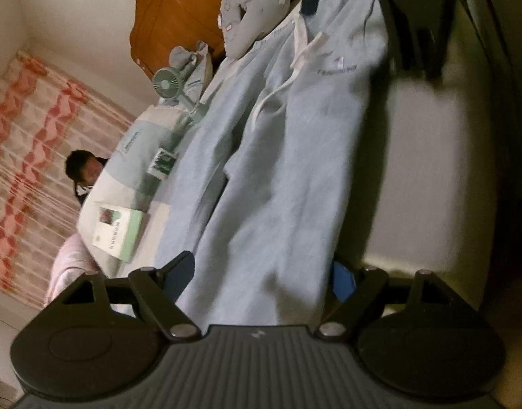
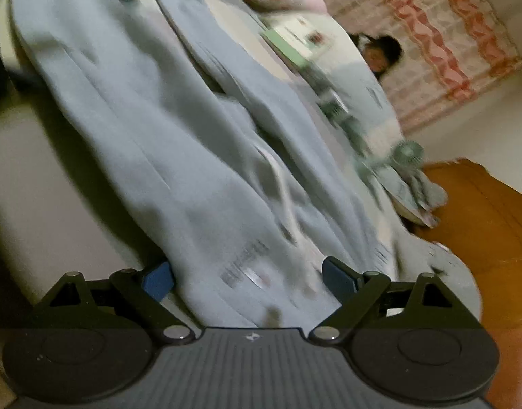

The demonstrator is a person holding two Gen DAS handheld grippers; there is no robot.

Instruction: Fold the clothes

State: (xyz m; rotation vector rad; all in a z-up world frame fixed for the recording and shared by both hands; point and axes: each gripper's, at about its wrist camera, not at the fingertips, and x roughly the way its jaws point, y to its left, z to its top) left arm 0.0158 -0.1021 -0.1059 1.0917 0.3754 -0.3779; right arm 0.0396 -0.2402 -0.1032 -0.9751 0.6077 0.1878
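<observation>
Pale blue trousers [image 1: 288,156] lay spread along the bed [image 1: 431,170], waistband and white drawstring [image 1: 278,92] toward twelve o'clock in the left wrist view. The left gripper [image 1: 261,283] sat at the leg end, jaws wide; cloth ran between them and covered most of the pad at three o'clock, and whether either pad touched the fabric couldn't be told. The far dark shape at one o'clock, cut by the frame's edge, was hard to make out.

From the right wrist, everything smeared with blur. The right gripper [image 2: 249,281] stood at the waistband end, jaws wide, cloth between the two blue pads, no pinch visible. A printed mark on the trousers near six o'clock was unreadable.

Beside the trousers at nine o'clock in the left view: a book [image 1: 119,228] on a pillow [image 1: 124,167], a small green fan [image 1: 167,81], and a grey neck pillow [image 1: 250,10] at twelve. A wooden headboard [image 1: 179,10] rose behind. A person [image 1: 83,170] showed only partly past the pillow, before the red-patterned curtain [image 1: 32,156].
</observation>
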